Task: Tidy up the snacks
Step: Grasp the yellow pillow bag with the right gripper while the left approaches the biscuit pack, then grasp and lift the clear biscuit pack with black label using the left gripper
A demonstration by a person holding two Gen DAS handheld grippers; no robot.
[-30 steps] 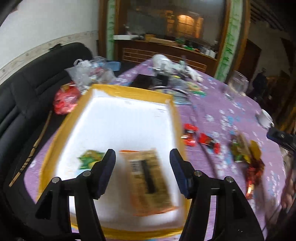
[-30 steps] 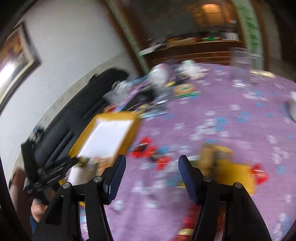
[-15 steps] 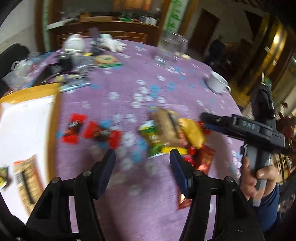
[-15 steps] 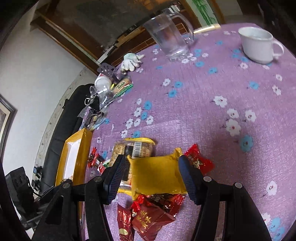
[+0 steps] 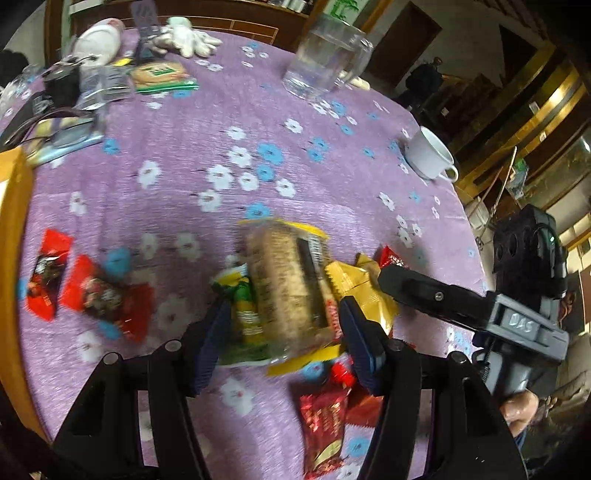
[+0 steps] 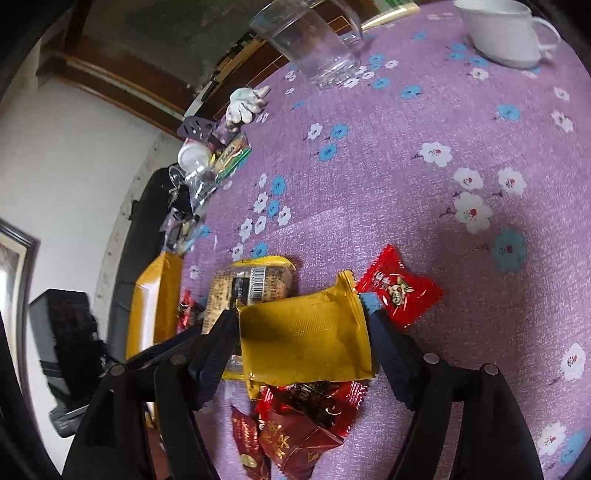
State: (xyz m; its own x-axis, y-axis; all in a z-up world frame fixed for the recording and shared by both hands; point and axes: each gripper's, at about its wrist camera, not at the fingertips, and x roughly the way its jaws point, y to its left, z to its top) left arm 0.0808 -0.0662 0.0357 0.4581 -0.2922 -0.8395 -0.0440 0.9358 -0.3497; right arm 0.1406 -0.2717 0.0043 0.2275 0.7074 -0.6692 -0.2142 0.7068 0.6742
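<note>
Barely legible, barcode on brown cracker pack, yellow pouch unprinted.

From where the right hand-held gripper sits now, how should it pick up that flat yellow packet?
Probably across the middle of the yellow packet, one finger on each long edge, coming straight from the near side. It lies flat between the open fingers of the right hand-held gripper, and its crimped ends look too floppy to pinch.

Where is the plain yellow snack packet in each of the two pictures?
Left wrist view: the yellow packet sits right of centre, beside the brown cracker pack.
Right wrist view: the yellow packet fills the lower middle, between the open fingers.
Shared landmark: the white cup.
</note>
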